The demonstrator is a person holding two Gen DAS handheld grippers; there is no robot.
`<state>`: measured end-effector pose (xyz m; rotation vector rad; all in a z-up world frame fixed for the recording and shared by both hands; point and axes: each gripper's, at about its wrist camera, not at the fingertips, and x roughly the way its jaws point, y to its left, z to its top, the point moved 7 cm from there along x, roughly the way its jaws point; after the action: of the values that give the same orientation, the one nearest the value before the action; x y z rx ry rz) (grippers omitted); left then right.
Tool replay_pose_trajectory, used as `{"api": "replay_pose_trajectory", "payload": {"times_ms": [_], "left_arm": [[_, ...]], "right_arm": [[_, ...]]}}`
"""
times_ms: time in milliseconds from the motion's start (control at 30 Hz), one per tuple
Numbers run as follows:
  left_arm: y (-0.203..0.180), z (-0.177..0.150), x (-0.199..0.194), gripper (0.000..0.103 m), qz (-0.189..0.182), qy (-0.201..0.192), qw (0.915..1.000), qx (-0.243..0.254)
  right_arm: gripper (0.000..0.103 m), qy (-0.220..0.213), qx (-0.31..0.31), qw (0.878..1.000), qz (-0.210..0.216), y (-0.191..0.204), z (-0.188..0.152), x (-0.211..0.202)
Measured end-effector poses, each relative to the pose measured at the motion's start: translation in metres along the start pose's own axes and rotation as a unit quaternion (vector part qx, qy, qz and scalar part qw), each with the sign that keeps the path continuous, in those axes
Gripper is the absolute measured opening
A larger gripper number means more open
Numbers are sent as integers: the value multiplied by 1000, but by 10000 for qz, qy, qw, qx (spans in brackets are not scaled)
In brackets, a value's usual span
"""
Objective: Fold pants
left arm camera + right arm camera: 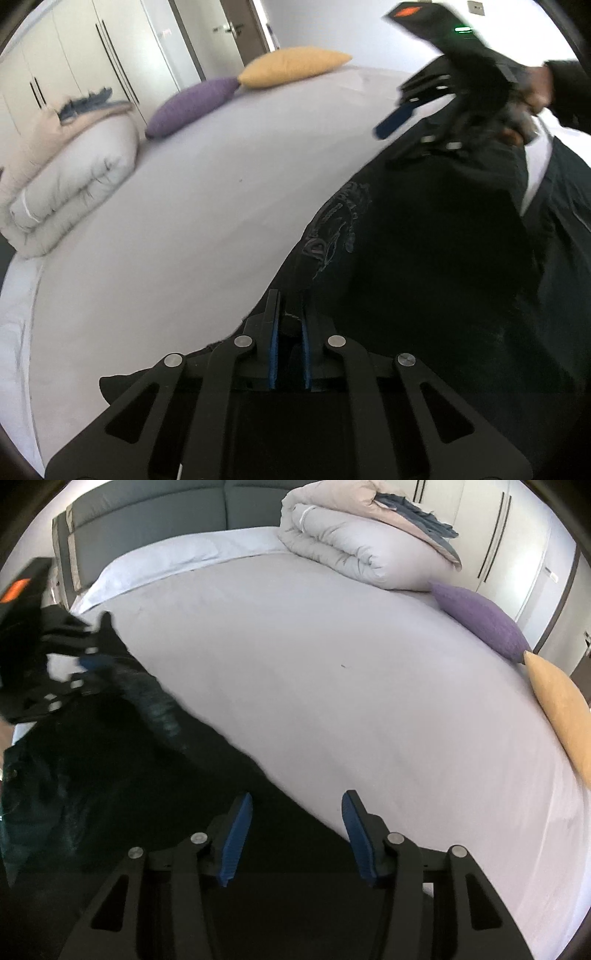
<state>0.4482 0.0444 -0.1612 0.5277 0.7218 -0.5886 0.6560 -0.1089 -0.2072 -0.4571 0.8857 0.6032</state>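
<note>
Pants (424, 258) pinched in left gripper (288, 306) fingers — right gripper (297, 808) fingers spread, empty.

My left gripper (290, 306) is pinching shut on dark cloth. My right gripper (297, 808) is hanging with jaws apart, nothing between them

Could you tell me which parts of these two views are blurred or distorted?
Left wrist view: the right tongs are smeared by motion; the yellow pillow looks soft. Right wrist view: the left tongs and the pants beside them streak; fisheye bends the bed.
</note>
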Motion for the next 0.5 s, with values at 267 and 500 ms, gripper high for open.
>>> {"api": "replay_pose_trajectory", "payload": {"times_ms": [267,500], "left_arm": [[-22,-7,-22,8,14,-73,9999,-108],[-26,-11,-50,8,98,-254,9987,-423]], "right_arm": [[14,196,-230,9993,214,24,7,14],[5,-183,-228,9995,99,55,17,-15]]}}
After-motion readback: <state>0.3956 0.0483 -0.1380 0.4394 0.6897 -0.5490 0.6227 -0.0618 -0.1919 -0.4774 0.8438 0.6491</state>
